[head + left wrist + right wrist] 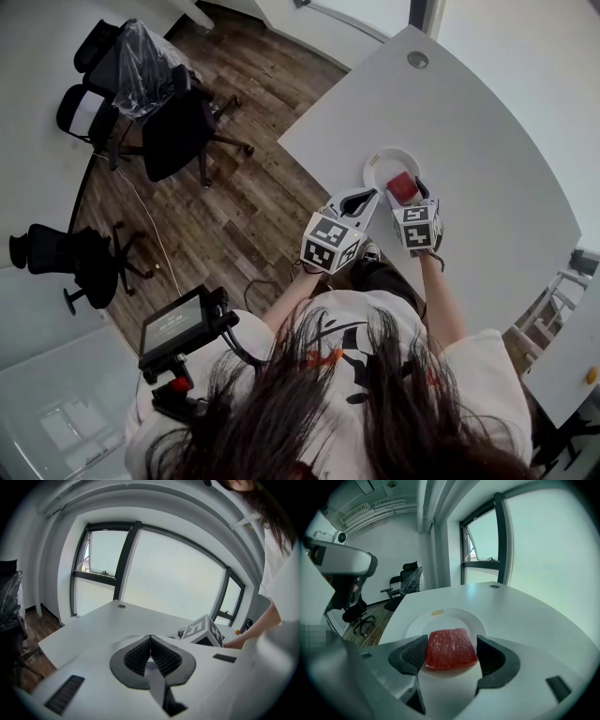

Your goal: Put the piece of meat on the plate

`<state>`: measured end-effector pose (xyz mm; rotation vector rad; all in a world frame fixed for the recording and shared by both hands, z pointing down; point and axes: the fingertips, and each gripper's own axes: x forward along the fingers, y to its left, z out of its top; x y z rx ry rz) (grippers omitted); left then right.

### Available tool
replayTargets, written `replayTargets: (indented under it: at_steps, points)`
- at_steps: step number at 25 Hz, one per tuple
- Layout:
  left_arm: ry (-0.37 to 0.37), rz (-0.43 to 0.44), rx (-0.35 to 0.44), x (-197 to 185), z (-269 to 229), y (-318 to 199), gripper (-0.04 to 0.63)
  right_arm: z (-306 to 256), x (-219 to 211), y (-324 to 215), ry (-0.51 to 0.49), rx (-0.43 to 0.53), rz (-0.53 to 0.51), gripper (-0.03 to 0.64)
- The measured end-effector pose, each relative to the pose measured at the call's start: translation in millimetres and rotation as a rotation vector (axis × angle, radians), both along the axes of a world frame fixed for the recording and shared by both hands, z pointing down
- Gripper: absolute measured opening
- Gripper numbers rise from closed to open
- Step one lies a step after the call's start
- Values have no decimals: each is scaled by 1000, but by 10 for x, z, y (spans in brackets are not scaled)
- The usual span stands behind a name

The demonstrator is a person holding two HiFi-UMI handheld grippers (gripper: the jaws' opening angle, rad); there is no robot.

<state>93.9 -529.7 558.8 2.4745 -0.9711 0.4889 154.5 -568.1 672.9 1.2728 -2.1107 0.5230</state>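
Right at the right claw (452, 640), the jaws stand about a slab's width apart with the piece of meat (450, 651) squarely between them. The left pad is pressed to its side and the right pad is touching or as good as, so I read that as a grip, not a release. The meat sits level, broad red face up, near edge towards the claw's body. It looks almost square from here, so I can't call the long axis with any confidence; if anything it runs across, pad to pad. Just under and ahead of the jaws is the white plate (440, 617). The shadow below the slab suggests it hangs just above the plate's near half, though it may already be resting there. Holding it flat makes sense, as it can settle without flopping. Just off to the left, the left claw (150, 638) is pinched together on nothing, parked out of the way. Beyond the plate runs the white table (525, 616), then the office chairs (405, 585) and the window (480, 550).
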Motion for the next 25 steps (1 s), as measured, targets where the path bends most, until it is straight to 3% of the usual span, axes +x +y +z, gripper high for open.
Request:
replayTargets:
  at_steps: [5,12,19,20,21,25]
  points:
    - [-2,-11,4,-71,16,-5,5,31,-11,-34,-7,-12,22,331]
    - [6,-15,22,-163,-153,150,5,-321,-29,62,-98,21,98,331]
    - [27,-25,54,-289,-311,345,5,-821,-84,256,-266,77,210,330]
    - [34,-26,62,-332,-367,436,5,-928,-111,356,-293,89,230,305]
    - [40,-28,70,-367,-428,515,5,-1037,-130,445,-320,101,249,224]
    - [53,-38,94,-461,-611,648,5,-1370,-211,642,-425,115,290,201]
